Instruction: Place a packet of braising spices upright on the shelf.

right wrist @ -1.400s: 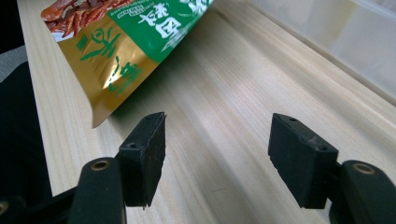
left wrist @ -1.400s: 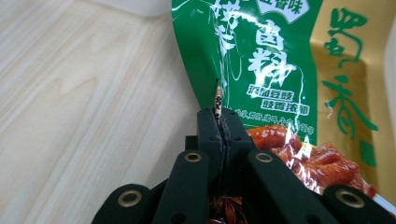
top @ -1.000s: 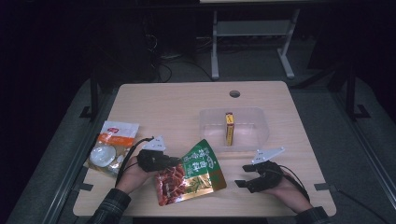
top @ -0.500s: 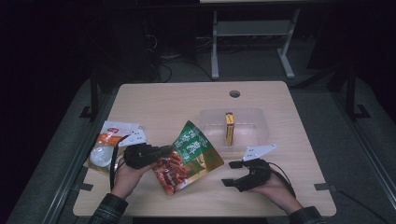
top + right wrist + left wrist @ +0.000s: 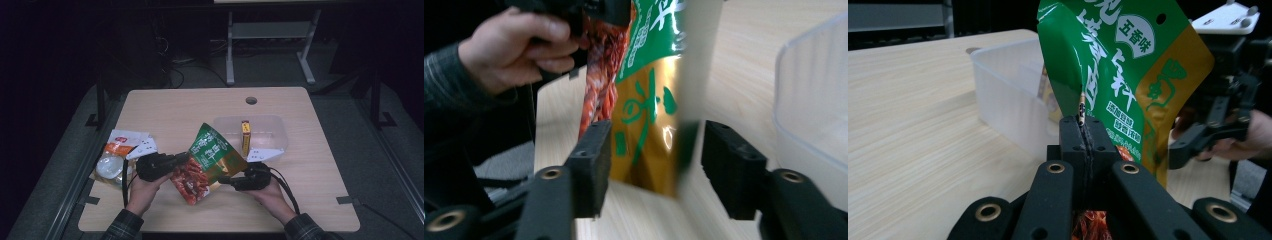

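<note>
right now the green and gold snack pouch (image 5: 210, 162) hangs tilted above the desk (image 5: 175, 112), just in front of the clear plastic tub (image 5: 270, 131). the left hand-held gripper (image 5: 1083, 131) is clamped tight on the pouch's folded edge, its two black jaws pressed together with the foil pinched between them; seen from above, it (image 5: 184, 158) meets the pouch on the side away from the tub. the right hand-held gripper (image 5: 654, 150) has just been closing its jaws, and the pouch's gold lower corner sits between them, close against one pad with a clear gap to the other, so nothing is gripped there yet. a small yellow box (image 5: 245, 136) stands upright inside the tub. a white and orange packet (image 5: 119, 145) lies on the desk, well beyond the pouch from the tub.
</note>
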Demonstrator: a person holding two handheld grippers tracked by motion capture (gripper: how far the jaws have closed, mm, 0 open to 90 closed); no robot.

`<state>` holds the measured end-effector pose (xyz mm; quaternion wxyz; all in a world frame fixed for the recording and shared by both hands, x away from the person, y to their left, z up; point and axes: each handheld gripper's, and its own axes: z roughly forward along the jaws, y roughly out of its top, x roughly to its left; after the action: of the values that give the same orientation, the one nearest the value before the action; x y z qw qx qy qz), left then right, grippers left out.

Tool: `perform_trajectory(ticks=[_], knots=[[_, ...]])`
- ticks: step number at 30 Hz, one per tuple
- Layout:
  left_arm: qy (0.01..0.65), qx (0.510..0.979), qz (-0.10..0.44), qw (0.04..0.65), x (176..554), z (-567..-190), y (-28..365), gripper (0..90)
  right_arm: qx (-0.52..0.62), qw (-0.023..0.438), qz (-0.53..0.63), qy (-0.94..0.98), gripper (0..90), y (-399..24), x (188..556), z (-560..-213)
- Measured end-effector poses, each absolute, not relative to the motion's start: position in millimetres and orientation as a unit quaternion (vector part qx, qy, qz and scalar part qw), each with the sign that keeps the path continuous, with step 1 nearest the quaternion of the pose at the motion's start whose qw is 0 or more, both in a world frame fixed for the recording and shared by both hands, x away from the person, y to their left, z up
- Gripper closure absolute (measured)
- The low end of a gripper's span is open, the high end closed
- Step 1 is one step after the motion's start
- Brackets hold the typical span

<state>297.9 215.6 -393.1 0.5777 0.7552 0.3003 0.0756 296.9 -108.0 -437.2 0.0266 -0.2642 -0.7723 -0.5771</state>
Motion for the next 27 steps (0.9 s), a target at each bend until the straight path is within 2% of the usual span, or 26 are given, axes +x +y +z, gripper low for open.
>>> perform_trajectory(ticks=[3, 4, 6, 9, 11, 17, 27], knots=[[0.299, 0.752, 0.077, 0.582, 296.3, -394.0, 213.7, 89.3, -0.264, 0.029, -0.591, -0.762, 66.2, -106.0, 297.7, -435.7], [0.299, 0.752, 0.077, 0.582, 296.3, -394.0, 213.7, 89.3, -0.264, 0.029, -0.591, -0.762, 66.2, -106.0, 297.7, -435.7], [0.302, 0.750, 0.073, 0.584, 297.1, -395.3, 214.6, 89.2, -0.264, 0.035, -0.594, -0.759, 73.9, -105.8, 299.6, -435.7], [0.302, 0.750, 0.074, 0.584, 297.3, -397.0, 215.0, 89.2, -0.267, 0.047, -0.597, -0.755, 78.4, -107.2, 301.4, -435.7], [0.300, 0.755, 0.075, 0.578, 296.4, -398.1, 213.6, 88.9, -0.263, 0.051, -0.595, -0.757, 85.4, -108.1, 302.6, -434.2], [0.293, 0.768, 0.076, 0.565, 288.8, -400.7, 212.4, 88.7, -0.244, 0.058, -0.579, -0.775, 89.0, -112.0, 305.4, -426.8], [0.279, 0.794, 0.078, 0.535, 276.5, -406.2, 206.9, 88.5, -0.225, 0.044, -0.574, -0.786, 89.7, -120.3, 307.8, -413.6]])
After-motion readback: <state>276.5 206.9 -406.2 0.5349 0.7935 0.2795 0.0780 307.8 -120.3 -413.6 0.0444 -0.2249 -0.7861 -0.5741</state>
